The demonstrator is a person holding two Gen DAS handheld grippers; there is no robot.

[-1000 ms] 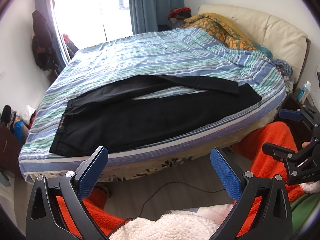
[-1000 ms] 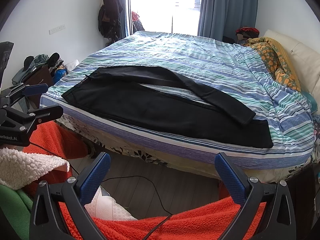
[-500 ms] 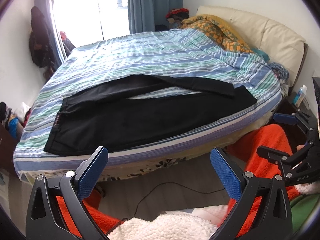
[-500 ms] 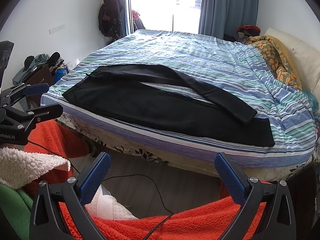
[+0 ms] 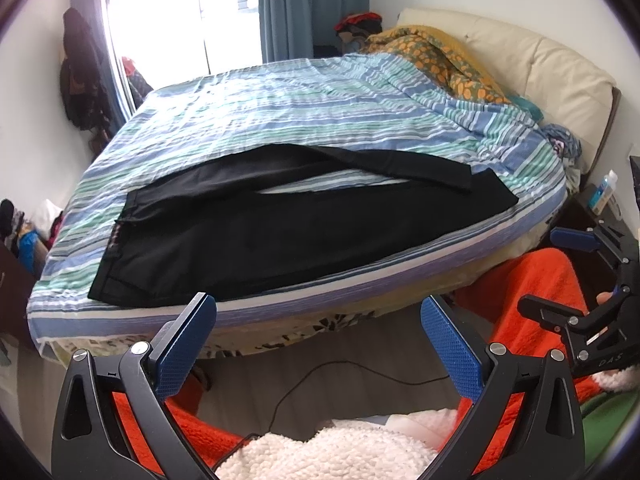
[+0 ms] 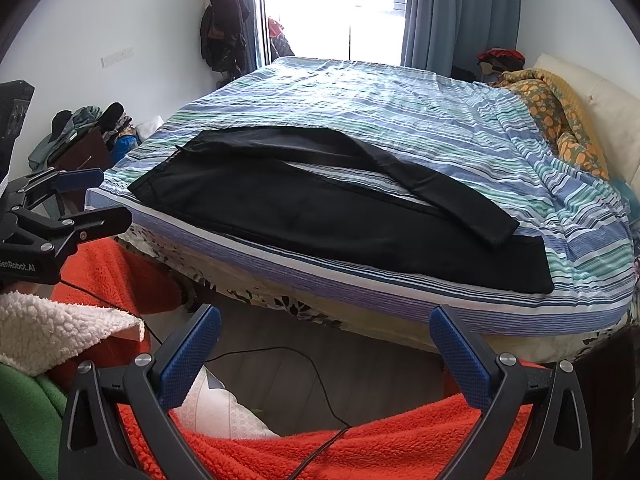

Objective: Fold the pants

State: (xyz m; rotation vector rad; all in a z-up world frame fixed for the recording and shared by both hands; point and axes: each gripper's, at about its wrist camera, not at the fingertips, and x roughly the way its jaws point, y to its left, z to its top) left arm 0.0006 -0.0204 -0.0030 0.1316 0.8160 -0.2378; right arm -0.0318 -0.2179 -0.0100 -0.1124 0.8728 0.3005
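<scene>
— left gripper?
— jaws spread wide, empty, held off the bed's near edge.
— right gripper?
— same: wide apart, clamping nothing, short of the mattress.
— pants?
— black, flat along the near edge, waistband left; far leg crosses onto the near leg's cuff.

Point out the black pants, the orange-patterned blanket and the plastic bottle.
black pants (image 6: 320, 216): right wrist view, middle of the near leg.
orange-patterned blanket (image 5: 436, 56): left wrist view, its bunched top.
plastic bottle (image 5: 603, 194): left wrist view, its body.
</scene>
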